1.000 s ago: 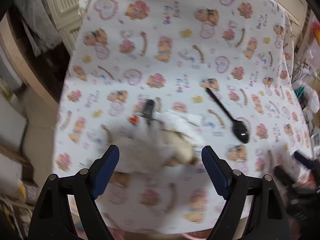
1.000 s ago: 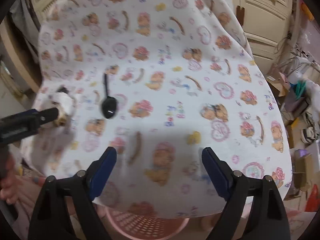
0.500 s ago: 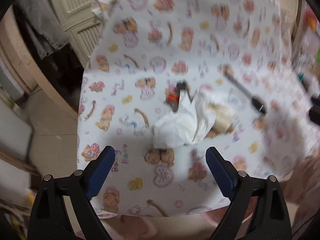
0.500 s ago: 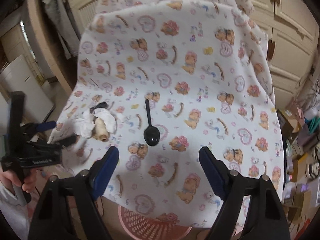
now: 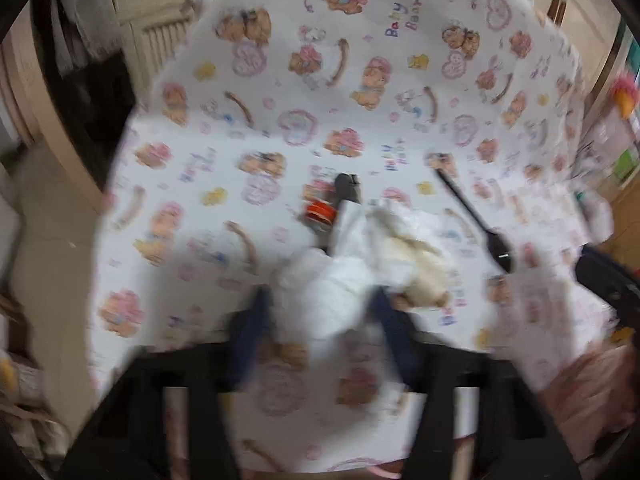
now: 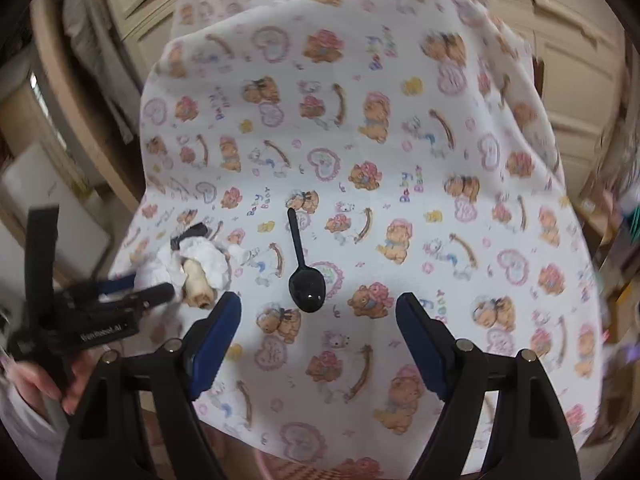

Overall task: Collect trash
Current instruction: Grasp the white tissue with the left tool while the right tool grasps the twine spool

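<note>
Left gripper (image 5: 320,312) closing on the crumpled tissue (image 5: 340,280) on the cloth-covered table (image 5: 280,80).
Jaws narrowing around the wad, contact too blurred to confirm; best to pinch the tissue only, not the cloth. Right gripper (image 6: 318,320) stands wide, empty, near the black spoon (image 6: 306,292).

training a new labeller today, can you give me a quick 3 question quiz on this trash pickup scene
1. True or false: the black plastic spoon lies with its bowl toward the camera, on the bear-print cloth.
2. Which hand-held gripper has the crumpled white tissue wad between its fingers? A) left hand-held gripper B) right hand-held gripper C) neither
3. Fill in: seen from the right wrist, the tissue wad lies to the ____ of the spoon.

Key: 1 true. 2 A; its jaws are closing around the wad, while the right one is open over bare cloth. 3 left.
</note>
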The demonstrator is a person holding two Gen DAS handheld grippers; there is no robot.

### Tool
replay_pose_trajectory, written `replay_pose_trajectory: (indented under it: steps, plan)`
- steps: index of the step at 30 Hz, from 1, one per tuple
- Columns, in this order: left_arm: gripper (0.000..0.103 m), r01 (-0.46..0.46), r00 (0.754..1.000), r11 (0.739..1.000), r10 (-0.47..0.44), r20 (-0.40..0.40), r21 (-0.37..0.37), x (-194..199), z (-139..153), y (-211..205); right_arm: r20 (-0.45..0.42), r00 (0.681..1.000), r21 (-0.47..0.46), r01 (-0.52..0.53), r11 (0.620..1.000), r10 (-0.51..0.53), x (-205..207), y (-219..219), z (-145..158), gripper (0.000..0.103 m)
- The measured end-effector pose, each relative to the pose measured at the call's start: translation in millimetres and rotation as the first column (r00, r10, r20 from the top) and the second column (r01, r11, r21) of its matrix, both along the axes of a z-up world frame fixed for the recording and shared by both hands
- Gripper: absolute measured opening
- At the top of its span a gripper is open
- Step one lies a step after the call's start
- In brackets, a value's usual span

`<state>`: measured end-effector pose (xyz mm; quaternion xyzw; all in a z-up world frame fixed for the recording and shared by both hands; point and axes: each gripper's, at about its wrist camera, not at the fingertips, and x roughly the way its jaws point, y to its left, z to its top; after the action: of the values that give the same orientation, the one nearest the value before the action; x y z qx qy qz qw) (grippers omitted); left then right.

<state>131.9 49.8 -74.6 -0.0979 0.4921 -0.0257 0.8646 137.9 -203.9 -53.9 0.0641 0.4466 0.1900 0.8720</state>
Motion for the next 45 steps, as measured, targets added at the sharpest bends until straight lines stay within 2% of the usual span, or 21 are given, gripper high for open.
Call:
replay_pose_trajectory:
  steps: [2,5,9,13,16,19,21,23,25,29,31,35,38,40,43,44,45]
  plan:
    - [0.012,0.010,1.000,0.998,-0.011,-0.007,-0.061,1,1,-2,-0.005,1.000,0.014,0.027,1.000,-0.027,2,-3,-1,0.079]
    - [0.010,0.004,1.000,0.999,-0.003,0.021,-0.049,-3,9,-5,-0.011,0.999,0.042,0.043,0.998,-0.043,5,-6,-2,0.079]
    - [0.010,0.023,0.996,0.989,-0.010,0.090,-0.144,-14,33,2,0.020,0.999,0.041,0.043,0.998,-0.044,2,-3,1,0.079]
    - [0.010,0.022,0.990,0.988,0.000,0.144,-0.155,-25,53,14,0.074,0.997,0.021,0.006,1.000,-0.008,-8,13,6,0.076]
    - [0.010,-0.021,0.995,0.988,0.036,0.089,-0.156,-23,46,23,0.090,0.995,-0.002,-0.036,0.999,0.036,-14,30,4,0.065]
    - [0.010,-0.052,0.999,0.996,0.052,-0.004,-0.071,-15,24,20,0.087,0.993,-0.015,-0.077,0.997,0.078,-18,50,-3,0.044]
    - [0.010,-0.054,0.998,0.996,0.053,-0.016,-0.064,-17,20,19,0.083,0.990,0.000,-0.119,0.993,0.118,-19,63,-6,0.024]
    - [0.010,-0.055,0.998,0.998,0.055,-0.004,-0.031,-17,23,18,0.091,0.984,0.020,-0.156,0.988,0.153,-21,76,-7,0.019]
    - [0.010,-0.078,0.997,0.997,0.078,0.007,0.006,-17,27,21,0.100,0.979,0.024,-0.180,0.983,0.177,-22,88,-9,0.019]
    - [0.010,-0.128,0.992,0.992,0.128,0.005,-0.022,-17,27,37,0.089,0.973,-0.004,-0.215,0.977,0.214,-21,111,-17,0.019]
    - [0.010,-0.144,0.989,0.989,0.145,0.015,-0.009,-17,29,41,0.086,0.972,-0.043,-0.214,0.976,0.217,-20,120,-23,0.019]
    - [0.011,-0.123,0.992,0.992,0.124,0.036,-0.034,-17,34,43,0.069,0.976,-0.060,-0.204,0.977,0.208,-13,123,-34,0.022]
    - [0.011,-0.109,0.993,0.994,0.109,0.054,-0.020,-17,38,38,0.051,0.977,-0.026,-0.206,0.978,0.207,-9,119,-37,0.022]
    - [0.011,-0.108,0.993,0.994,0.109,0.056,-0.010,-16,38,37,0.042,0.968,-0.003,-0.246,0.969,0.246,-11,123,-38,0.022]
    - [0.011,-0.108,0.993,0.994,0.109,0.045,-0.021,-16,36,36,0.037,0.959,-0.054,-0.280,0.959,0.282,-19,132,-40,0.022]
    - [0.011,-0.109,0.993,0.994,0.110,0.045,-0.021,-16,36,36,0.026,0.956,-0.051,-0.290,0.956,0.291,-21,133,-42,0.020]
    - [0.011,-0.109,0.993,0.994,0.110,0.046,-0.020,-16,36,36,0.018,0.956,-0.047,-0.293,0.955,0.294,-22,133,-42,0.013]
